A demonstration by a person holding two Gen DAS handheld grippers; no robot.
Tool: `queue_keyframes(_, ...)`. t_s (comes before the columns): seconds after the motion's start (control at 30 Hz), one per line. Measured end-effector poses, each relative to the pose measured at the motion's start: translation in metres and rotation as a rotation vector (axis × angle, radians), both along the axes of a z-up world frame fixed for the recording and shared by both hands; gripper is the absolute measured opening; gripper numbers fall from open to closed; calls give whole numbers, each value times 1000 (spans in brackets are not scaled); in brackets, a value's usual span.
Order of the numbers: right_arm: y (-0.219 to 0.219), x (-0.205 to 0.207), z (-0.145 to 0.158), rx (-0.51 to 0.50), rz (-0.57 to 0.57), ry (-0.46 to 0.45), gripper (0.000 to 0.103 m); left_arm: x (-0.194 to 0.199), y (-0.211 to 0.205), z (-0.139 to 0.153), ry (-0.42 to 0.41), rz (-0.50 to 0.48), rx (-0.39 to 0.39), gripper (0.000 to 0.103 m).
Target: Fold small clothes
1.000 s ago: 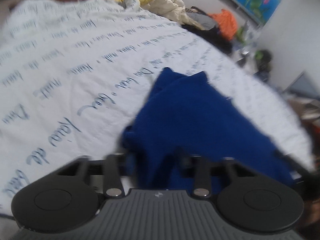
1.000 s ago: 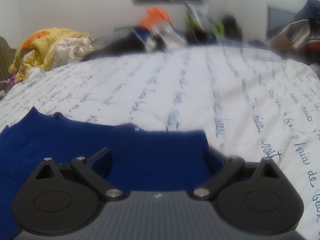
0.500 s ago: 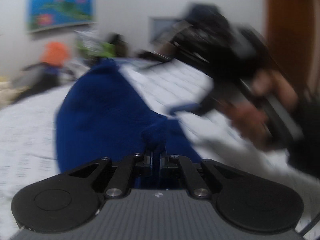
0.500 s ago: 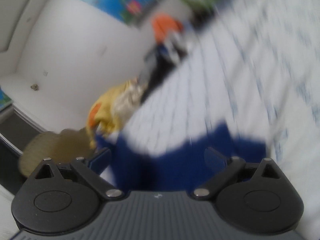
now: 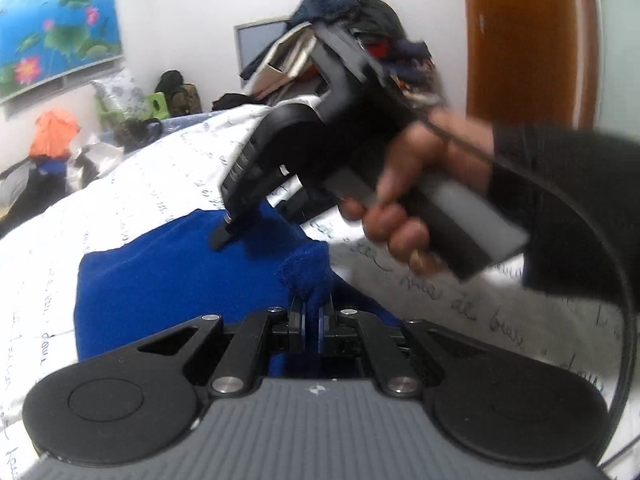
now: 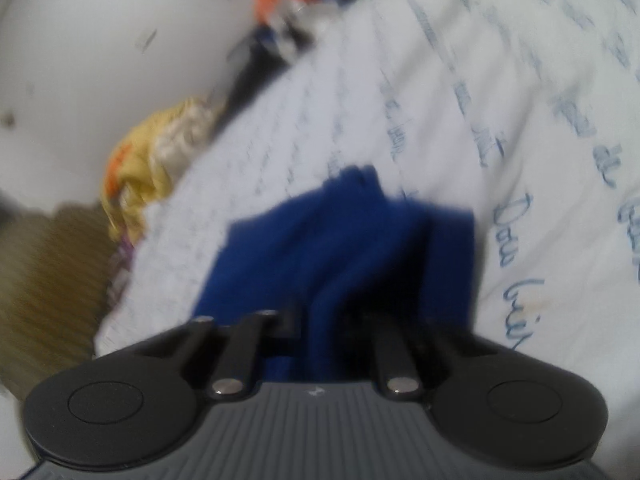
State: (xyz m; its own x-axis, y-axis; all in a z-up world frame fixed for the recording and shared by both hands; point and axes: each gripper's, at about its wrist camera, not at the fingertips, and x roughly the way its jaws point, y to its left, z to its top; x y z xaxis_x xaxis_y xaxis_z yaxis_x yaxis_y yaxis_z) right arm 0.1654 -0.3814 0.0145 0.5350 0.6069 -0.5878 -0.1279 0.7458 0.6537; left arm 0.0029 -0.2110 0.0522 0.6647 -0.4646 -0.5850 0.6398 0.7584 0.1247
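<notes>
A blue knitted garment [image 5: 168,280] lies on the white bed sheet with blue script [image 5: 160,184]. My left gripper [image 5: 313,308] is shut on a bunched corner of it, which sticks up between the pads. In the left wrist view a hand [image 5: 400,200] holds my right gripper [image 5: 220,240], whose tips rest on the garment's far edge. In the blurred right wrist view my right gripper [image 6: 324,320] has its jaws closing, with a fold of the blue garment [image 6: 340,232] pinched between them.
A yellow quilt [image 6: 152,148] lies bunched at the head of the bed. Orange cloth [image 5: 54,132] and bags sit beyond the bed's far side. A pile of dark clothes [image 5: 360,40] and a brown door [image 5: 528,40] stand behind. A black cable [image 5: 600,240] trails from the hand.
The left view has swung from the open bed towards the right gripper, and the left jaws have shut on the blue fabric. The right jaws went from wide apart to closed on a fold.
</notes>
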Motion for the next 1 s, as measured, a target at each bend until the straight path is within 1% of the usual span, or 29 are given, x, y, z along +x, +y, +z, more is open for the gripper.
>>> queue_keyframes(0.03, -5, -3, 3, -17, -8, -27, 13, 3, -3, -7, 32, -9, 17, 5)
queue_keyframes(0.07, -9, -5, 4, -74, -29, -50, 12, 7, -4, -15, 66, -10, 28, 5)
queue_keyframes(0.1, -13, -5, -1, -131, -58, -46, 11, 11, -1, -22, 96, -6, 25, 8)
queue_keyframes(0.13, -21, -4, -9, -114, -70, -40, 9, 13, 5, -23, 109, -6, -7, 12)
queue_keyframes(0.17, -28, -8, -13, -56, -84, -35, 10, 16, 13, -21, 135, -11, -46, 31)
queue_keyframes(0.2, -34, -12, -13, -16, -105, -14, 12, 19, 24, -17, 178, -16, -87, 66)
queue_keyframes(0.23, -38, -16, -11, 5, -125, 3, 14, 21, 38, -11, 200, -23, -141, 85)
queue_keyframes(0.27, -41, -20, -6, 11, -144, -4, 24, 21, 53, -4, 178, -11, -191, 103)
queue_keyframes(0.3, -44, -26, 1, 4, -171, -36, 43, 22, 69, 3, 134, 16, -230, 103)
queue_keyframes(0.33, -47, -30, 7, -18, -204, -73, 53, 28, 83, 9, 113, 45, -243, 103)
queue_keyframes(0.37, -48, -32, 11, -49, -235, -99, 82, 40, 95, 13, 117, 93, -251, 103)
queue_keyframes(0.4, -48, -31, 12, -88, -247, -107, 91, 56, 108, 15, 131, 163, -266, 103)
queue_keyframes(0.43, -45, -26, 11, -118, -238, -95, 91, 75, 119, 14, 157, 241, -284, 103)
queue_keyframes(0.47, -42, -20, 8, -137, -225, -64, 91, 98, 133, 10, 206, 314, -308, 103)
queue_keyframes(0.5, -36, -13, 2, -144, -211, -29, 91, 121, 141, 3, 266, 354, -336, 102)
queue_keyframes(0.53, -31, -10, 0, -150, -204, -56, 91, 143, 149, -5, 332, 407, -364, 98)
queue_keyframes(0.57, -25, -7, -2, -150, -187, -57, 91, 163, 155, -16, 403, 455, -394, 95)
queue_keyframes(0.6, -18, -4, -3, -160, -178, -71, 90, 182, 157, -27, 478, 475, -423, 89)
queue_keyframes(0.63, -11, -1, -3, -168, -167, -79, 87, 193, 159, -31, 484, 481, -454, 87)
queue_keyframes(0.67, -6, 1, -4, -174, -150, -80, 53, 200, 156, -32, 473, 471, -453, 56)
queue_keyframes(0.7, 0, 4, -7, -194, -139, -72, 27, 210, 153, -36, 510, 454, -443, 20)
queue_keyframes(0.73, 4, 5, -7, -206, -131, -78, 27, 213, 150, -37, 516, 472, -427, 21)
queue_keyframes(0.77, 7, 5, -5, -203, -117, -73, 15, 211, 148, -33, 476, 479, -406, 19)
queue_keyframes(0.83, 16, 0, 4, -202, -106, -102, 15, 196, 150, -17, 356, 454, -359, 19)
queue_keyframes(0.87, 23, -2, 10, -188, -88, -120, 15, 185, 154, -9, 316, 442, -342, 19)
queue_keyframes(0.93, 36, -1, 20, -136, -61, -139, 15, 171, 165, 9, 263, 440, -308, 19)
queue_keyframes(1.0, 52, 5, 28, -62, -48, -150, 15, 179, 180, 27, 222, 479, -271, 19)
